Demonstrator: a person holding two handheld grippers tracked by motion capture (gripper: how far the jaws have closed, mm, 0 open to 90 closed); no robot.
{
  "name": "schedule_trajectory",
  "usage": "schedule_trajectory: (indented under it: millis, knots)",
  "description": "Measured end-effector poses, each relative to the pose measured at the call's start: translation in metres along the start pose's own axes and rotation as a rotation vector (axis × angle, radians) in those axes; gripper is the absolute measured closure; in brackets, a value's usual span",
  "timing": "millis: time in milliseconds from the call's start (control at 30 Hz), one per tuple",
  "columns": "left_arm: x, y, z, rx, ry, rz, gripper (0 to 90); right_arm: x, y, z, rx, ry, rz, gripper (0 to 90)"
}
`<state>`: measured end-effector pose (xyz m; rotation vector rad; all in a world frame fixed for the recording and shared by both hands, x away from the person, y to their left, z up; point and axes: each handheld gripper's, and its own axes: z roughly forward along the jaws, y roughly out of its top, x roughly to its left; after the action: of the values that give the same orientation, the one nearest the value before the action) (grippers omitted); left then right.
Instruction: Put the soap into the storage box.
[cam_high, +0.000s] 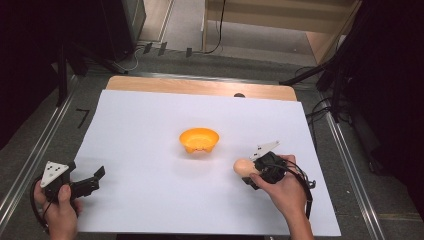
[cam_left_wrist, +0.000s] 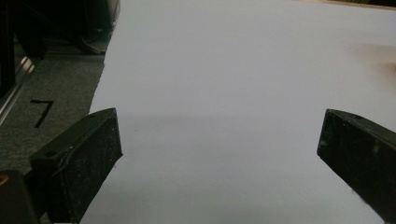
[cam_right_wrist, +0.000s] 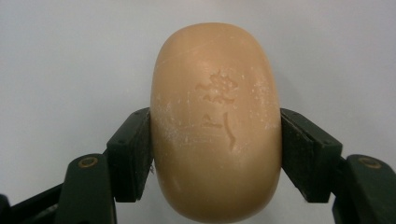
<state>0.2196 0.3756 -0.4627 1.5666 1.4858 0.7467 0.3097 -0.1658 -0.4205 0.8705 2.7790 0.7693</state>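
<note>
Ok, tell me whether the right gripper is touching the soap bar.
Touching. The right gripper view shows the right gripper with both black pads pressed flat against the sides of the tan soap bar, no gap on either side.
</note>
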Motion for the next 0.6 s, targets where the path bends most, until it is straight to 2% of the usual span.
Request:
schedule_trajectory:
  millis: [67,100,167,233,267,367,400,500,600]
  knots:
    - [0.000,0.000,0.000,0.001,-0.001,0.001,0.1,-0.002,0.007,-0.002,-0.020,0.010,-0.021,33.2]
    - [0.000,0.000,0.000,0.002,0.000,0.002,0.2,-0.002,0.010,-0.003,-0.020,0.013,-0.021,33.2]
    - [0.000,0.000,0.000,0.001,0.001,0.001,0.2,-0.004,0.021,-0.004,-0.027,0.016,-0.056,33.1]
    - [0.000,0.000,0.000,0.004,0.001,0.003,0.1,-0.005,0.025,-0.004,-0.027,0.015,-0.064,33.2]
    - [0.000,0.000,0.000,0.007,0.001,0.006,0.1,-0.007,0.033,-0.004,-0.031,0.026,-0.089,33.2]
    - [0.000,0.000,0.000,0.007,0.003,0.008,0.1,-0.008,0.041,-0.004,-0.033,0.030,-0.113,33.2]
    - [0.000,0.000,0.000,0.008,0.003,0.008,0.1,-0.010,0.050,-0.006,-0.033,0.033,-0.131,33.2]
    - [0.000,0.000,0.000,0.008,0.004,0.009,0.1,-0.012,0.058,-0.008,-0.053,0.047,-0.143,33.2]
    - [-0.001,0.000,0.000,0.008,0.008,0.014,0.1,-0.016,0.076,-0.013,-0.067,0.057,-0.185,33.2]
